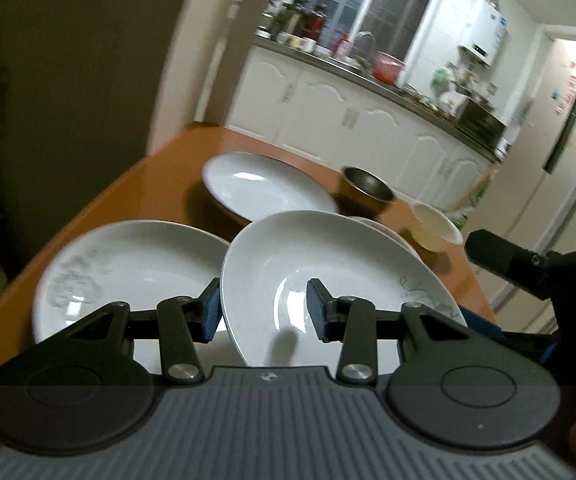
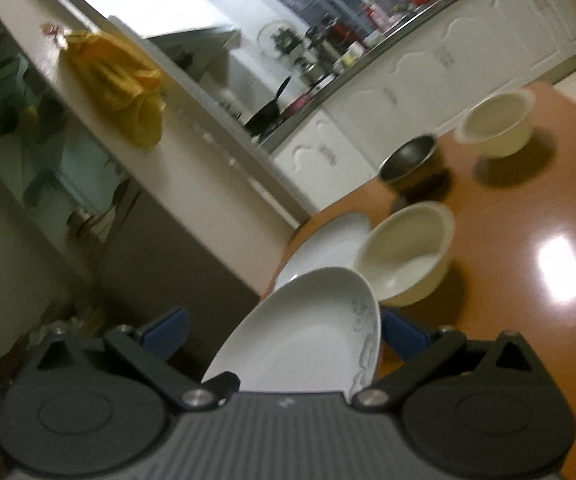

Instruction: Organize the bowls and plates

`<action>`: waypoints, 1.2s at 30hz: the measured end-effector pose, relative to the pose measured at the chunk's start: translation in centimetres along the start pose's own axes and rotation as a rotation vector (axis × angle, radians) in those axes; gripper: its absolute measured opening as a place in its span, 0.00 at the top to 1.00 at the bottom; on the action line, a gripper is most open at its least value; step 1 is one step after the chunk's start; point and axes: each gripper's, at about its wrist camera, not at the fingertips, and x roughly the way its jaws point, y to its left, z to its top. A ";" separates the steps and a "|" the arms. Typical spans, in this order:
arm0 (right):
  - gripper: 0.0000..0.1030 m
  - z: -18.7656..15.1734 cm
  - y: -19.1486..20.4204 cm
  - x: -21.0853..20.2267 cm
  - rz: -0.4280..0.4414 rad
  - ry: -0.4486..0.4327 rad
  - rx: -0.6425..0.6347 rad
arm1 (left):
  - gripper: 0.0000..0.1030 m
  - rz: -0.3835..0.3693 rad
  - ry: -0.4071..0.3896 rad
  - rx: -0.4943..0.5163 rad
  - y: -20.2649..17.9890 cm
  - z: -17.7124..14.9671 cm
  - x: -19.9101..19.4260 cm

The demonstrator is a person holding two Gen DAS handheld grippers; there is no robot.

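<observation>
A white plate [image 1: 327,264] with a faint grey pattern hangs tilted above the orange-brown table [image 1: 160,184]. My left gripper [image 1: 264,310] is shut on its near rim, with one blue pad outside the wall and the other inside the bowl of the plate. In the right wrist view the same plate [image 2: 299,332] stands on edge between the wide-apart fingers of my right gripper [image 2: 284,334]. There the right pad [image 2: 401,338] sits just behind the rim and the left pad [image 2: 168,332] is well clear of it.
On the table lie a grey-patterned plate [image 1: 128,272], a plain white plate [image 1: 264,184], a steel bowl [image 1: 367,188] and two cream bowls [image 2: 407,256] [image 2: 495,124]. White kitchen cabinets [image 1: 347,112] stand beyond the table's far edge.
</observation>
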 end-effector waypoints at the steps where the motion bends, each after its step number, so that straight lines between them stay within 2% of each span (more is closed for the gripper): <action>1: 0.00 -0.2 0.2 0.6 0.008 0.013 0.000 | 0.54 0.012 -0.005 -0.010 0.6 0.1 -0.2; 6: 0.00 -1.2 1.7 3.7 0.050 0.075 -0.009 | 0.53 0.079 -0.027 -0.042 2.8 -0.1 -1.2; 14: 0.00 -2.5 3.5 7.5 0.063 0.138 -0.043 | 0.53 0.144 -0.028 -0.085 4.6 -0.8 -1.8; 36: 0.00 -3.4 4.1 9.8 0.031 0.189 -0.098 | 0.52 0.191 -0.004 -0.091 4.0 0.9 -1.2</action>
